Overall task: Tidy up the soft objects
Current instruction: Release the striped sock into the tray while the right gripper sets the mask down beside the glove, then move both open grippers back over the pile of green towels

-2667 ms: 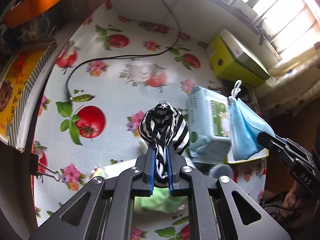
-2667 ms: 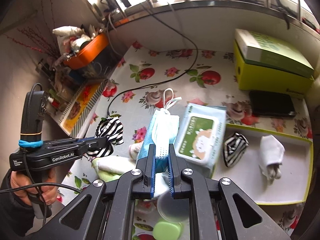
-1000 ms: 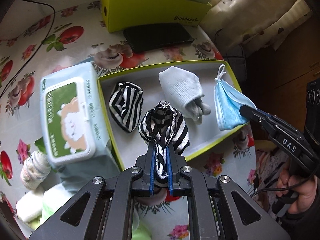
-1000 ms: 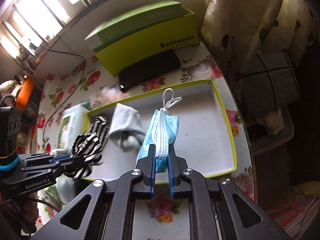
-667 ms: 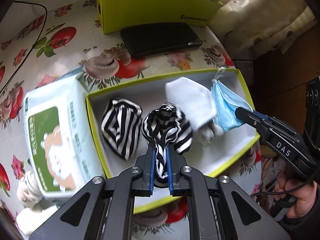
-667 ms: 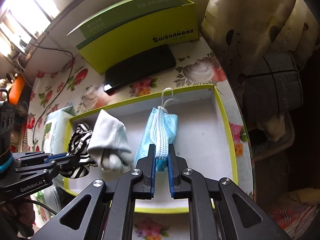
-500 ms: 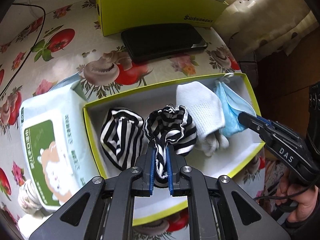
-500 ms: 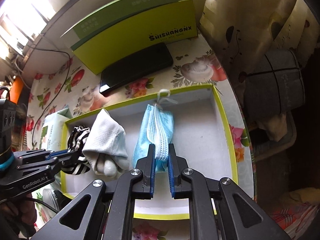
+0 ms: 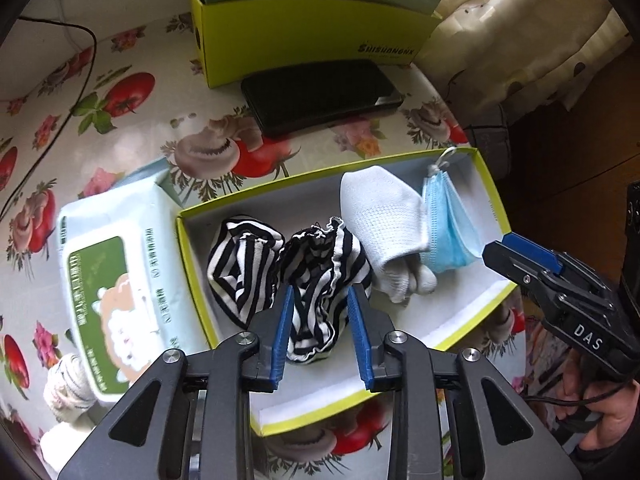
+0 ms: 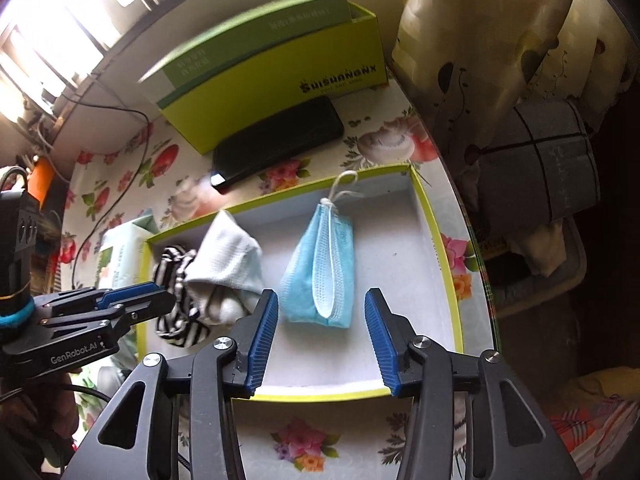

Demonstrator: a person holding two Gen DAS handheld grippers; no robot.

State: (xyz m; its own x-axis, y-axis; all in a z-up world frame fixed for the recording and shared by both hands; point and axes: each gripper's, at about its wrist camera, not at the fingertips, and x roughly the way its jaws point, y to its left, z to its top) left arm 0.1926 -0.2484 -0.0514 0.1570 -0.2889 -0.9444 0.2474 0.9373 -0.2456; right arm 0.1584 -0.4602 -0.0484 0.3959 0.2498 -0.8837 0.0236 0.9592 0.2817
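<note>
Hidden parts: in the right wrist view the white sock (image 10: 230, 254) covers much of the striped socks, so only one striped bundle (image 10: 176, 280) shows; the wipes pack (image 10: 118, 250) is mostly cut off behind the tray (image 10: 448, 280) wall.
Left gripper: the left gripper (image 9: 320, 312) hovers low over the tray's (image 9: 192, 248) left end, jaws spread apart, holding nothing; a striped sock (image 9: 324, 276) lies loose between its blue pads (image 9: 280, 332), on the tray floor.
Second striped sock: the other striped sock (image 9: 242, 268) lies just beside it, near the tray's left wall.
White sock: sits mid-tray (image 9: 384, 216), touching the face mask (image 9: 448, 228).
Face mask: folded, lying on the tray floor (image 10: 320, 268), ear loops pointing to the far wall.
Right gripper: the right gripper (image 10: 320, 328) stands over the tray's near edge, jaws wide apart and empty, the mask just ahead of its pads (image 10: 260, 340).
Surroundings: wipes pack (image 9: 104, 280) touching the tray's left side; black phone (image 9: 320, 96) and green-yellow box (image 9: 312, 28) beyond the tray on the flowered tablecloth (image 9: 120, 120).
</note>
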